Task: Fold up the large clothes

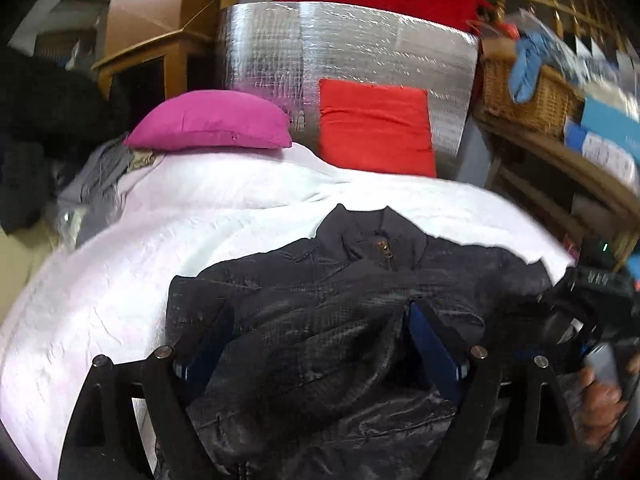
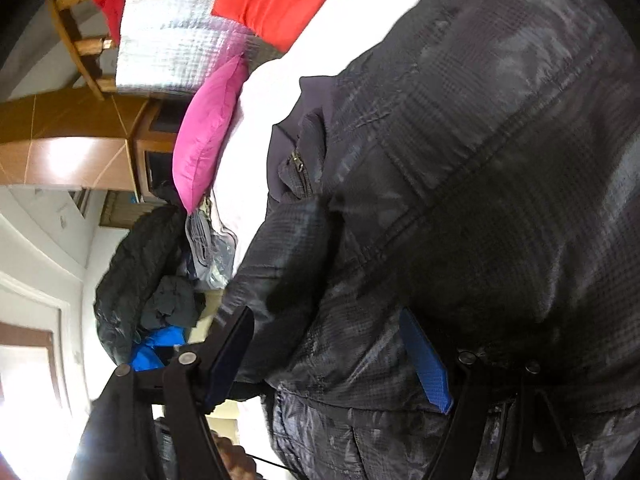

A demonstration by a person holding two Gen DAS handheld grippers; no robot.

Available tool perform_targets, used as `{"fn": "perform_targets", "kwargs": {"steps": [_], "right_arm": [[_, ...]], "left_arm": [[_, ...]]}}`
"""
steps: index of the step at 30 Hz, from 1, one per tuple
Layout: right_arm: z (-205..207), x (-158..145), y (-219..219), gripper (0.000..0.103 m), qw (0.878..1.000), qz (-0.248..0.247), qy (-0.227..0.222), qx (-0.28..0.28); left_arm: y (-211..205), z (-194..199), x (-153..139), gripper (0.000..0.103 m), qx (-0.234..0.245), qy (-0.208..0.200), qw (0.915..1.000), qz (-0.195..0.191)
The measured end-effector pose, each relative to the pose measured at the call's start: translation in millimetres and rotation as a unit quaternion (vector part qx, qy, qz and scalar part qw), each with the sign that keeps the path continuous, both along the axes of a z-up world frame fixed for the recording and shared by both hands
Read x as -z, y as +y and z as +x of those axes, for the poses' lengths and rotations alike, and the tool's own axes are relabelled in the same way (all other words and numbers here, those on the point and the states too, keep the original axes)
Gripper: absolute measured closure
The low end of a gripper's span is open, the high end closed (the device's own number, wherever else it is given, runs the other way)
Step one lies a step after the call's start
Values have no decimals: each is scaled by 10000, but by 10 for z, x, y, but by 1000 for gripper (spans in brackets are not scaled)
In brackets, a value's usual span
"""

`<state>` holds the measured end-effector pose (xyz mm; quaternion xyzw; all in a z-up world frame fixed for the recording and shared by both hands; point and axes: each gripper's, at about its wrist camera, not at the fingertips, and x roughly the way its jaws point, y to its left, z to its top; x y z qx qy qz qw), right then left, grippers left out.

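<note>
A large black quilted jacket (image 1: 360,280) lies on the white bedsheet (image 1: 140,260), collar and zip pointing toward the pillows. My left gripper (image 1: 320,324) is over its near part, jaws wide apart with bunched jacket fabric between the blue pads (image 1: 434,348); no clamping shows. In the right wrist view the jacket (image 2: 480,160) fills the frame. My right gripper (image 2: 320,344) stands wide apart too, a fold of jacket bulging between its fingers (image 2: 424,360). The right gripper and the hand holding it also show at the left view's right edge (image 1: 592,320).
A pink pillow (image 1: 212,120) and a red pillow (image 1: 376,128) lean against a silver foil panel (image 1: 352,40) at the bed head. A wicker basket (image 1: 528,92) sits on a shelf at right. Dark and blue clothes (image 2: 160,300) pile beside the bed's left edge.
</note>
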<state>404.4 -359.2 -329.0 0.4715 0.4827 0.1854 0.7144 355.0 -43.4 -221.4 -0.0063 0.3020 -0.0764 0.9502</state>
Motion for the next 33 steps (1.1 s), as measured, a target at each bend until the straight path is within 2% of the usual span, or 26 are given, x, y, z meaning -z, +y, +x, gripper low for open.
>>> {"fn": "perform_targets", "kwargs": {"steps": [3,6,8,10,12,13,15,19,21,25,27,31,32,33], "right_arm": [[12,81,-64,24,9997,188,120,66],[-15,63,-157,24,9990,396,114,181],[-48,-14,-253,24,9988,390,-39,290],[-89,-127,-353,24,9988,134,-193,437],[-146,-250,-461,24,9970,-335,-330,623],[-167,-273,-489,25,9961,-472,-346,663],[-200,-277,-534,25,9947,-715,-280,689],[-213,-231,-520,24,9930,-1008,-137,607],[-198,-201,-484,24,9921,-1165,-80,452],[-185,-145,-457,24,9905,-1329,-14,353],[-190,-141,-470,24,9914,-1261,-4,347],[-205,-107,-524,24,9943,-1006,14,362],[-208,-100,-546,24,9950,-930,20,353],[-214,-98,-559,24,9955,-881,22,357]], "left_arm": [[-29,43,78,14,-28,350,9992,171],[68,-42,27,14,32,485,9988,-107],[142,-175,-69,14,199,496,9979,-361],[196,-307,-160,14,399,375,9967,-596],[199,-446,-260,14,676,180,9951,-703],[175,-508,-298,14,882,109,9933,-733],[68,-567,-302,14,1370,272,9871,-783],[-167,-525,-71,14,1825,1075,9698,-1210],[-288,-461,43,14,1825,1313,9664,-1245],[-461,-245,182,14,1542,1464,9694,-1223],[-514,-168,213,14,1355,1360,9742,-1185],[-582,-23,244,15,1252,1207,9769,-1243],[-588,4,259,25,1225,1181,9774,-1255],[-578,56,278,43,1200,1195,9771,-1286]]}}
